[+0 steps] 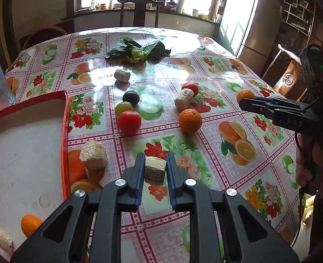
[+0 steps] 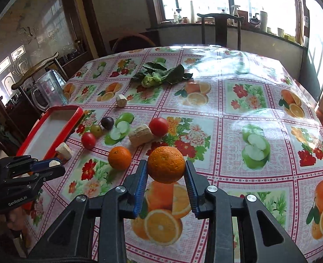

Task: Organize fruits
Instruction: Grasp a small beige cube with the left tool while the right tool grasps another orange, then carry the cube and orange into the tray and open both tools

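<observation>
The red tray [image 1: 27, 118] sits at the tabletop's left edge, and the coming move turns on that: it lies to the left of both your grippers, just beside the left one and well apart from the right. Inside it you have one orange [image 1: 31, 224] and one beige chunk [image 1: 2, 240]. Your left gripper [image 1: 155, 161] is clamped on another beige chunk [image 1: 155, 173], squeezed across its short sides and lifted just clear of the cloth. A third chunk [image 1: 93, 155] stands touching the tray's outer wall, with two more [image 1: 122, 75] [image 1: 184, 98] toward the middle: five chunks in all. Also mid-tabletop are two red tomatoes [image 1: 128, 121] [image 1: 190, 88], one green fruit [image 1: 123, 107], one dark plum [image 1: 130, 98] and one loose orange [image 1: 190, 120]. A leafy green [image 1: 137, 51] lies toward the far edge. Your right gripper [image 2: 165, 162] grips the third orange [image 2: 165, 167] above the cloth.
</observation>
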The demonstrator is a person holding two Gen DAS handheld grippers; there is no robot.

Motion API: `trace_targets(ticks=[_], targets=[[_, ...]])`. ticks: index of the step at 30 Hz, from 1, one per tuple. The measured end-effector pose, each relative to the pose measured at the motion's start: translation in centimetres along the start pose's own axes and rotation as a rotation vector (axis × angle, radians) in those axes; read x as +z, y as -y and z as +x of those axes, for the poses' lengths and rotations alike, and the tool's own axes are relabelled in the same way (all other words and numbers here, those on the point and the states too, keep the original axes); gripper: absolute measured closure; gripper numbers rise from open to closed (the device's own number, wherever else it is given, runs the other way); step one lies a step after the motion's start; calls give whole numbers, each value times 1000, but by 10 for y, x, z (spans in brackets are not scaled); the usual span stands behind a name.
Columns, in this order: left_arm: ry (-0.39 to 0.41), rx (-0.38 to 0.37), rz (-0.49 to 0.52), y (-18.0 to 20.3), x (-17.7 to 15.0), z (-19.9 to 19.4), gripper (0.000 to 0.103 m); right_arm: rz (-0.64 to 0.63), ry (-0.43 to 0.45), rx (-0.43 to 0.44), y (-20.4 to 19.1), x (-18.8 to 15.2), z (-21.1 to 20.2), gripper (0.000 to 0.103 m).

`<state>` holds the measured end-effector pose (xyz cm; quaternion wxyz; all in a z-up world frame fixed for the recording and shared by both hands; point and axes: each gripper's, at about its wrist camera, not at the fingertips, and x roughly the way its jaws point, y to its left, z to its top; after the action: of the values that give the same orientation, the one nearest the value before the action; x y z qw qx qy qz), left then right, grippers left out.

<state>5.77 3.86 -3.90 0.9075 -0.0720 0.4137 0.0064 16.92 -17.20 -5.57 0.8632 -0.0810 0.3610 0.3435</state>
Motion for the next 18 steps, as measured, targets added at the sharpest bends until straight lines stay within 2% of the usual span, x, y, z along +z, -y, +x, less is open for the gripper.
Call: trace_targets(ticks=[8, 18], targets=[[48, 21, -25, -16, -12, -33, 87, -78, 5, 67, -51, -4, -14, 69], [94, 64, -65, -42, -27, -65, 87, -154, -9, 136, -103, -7, -9, 69]])
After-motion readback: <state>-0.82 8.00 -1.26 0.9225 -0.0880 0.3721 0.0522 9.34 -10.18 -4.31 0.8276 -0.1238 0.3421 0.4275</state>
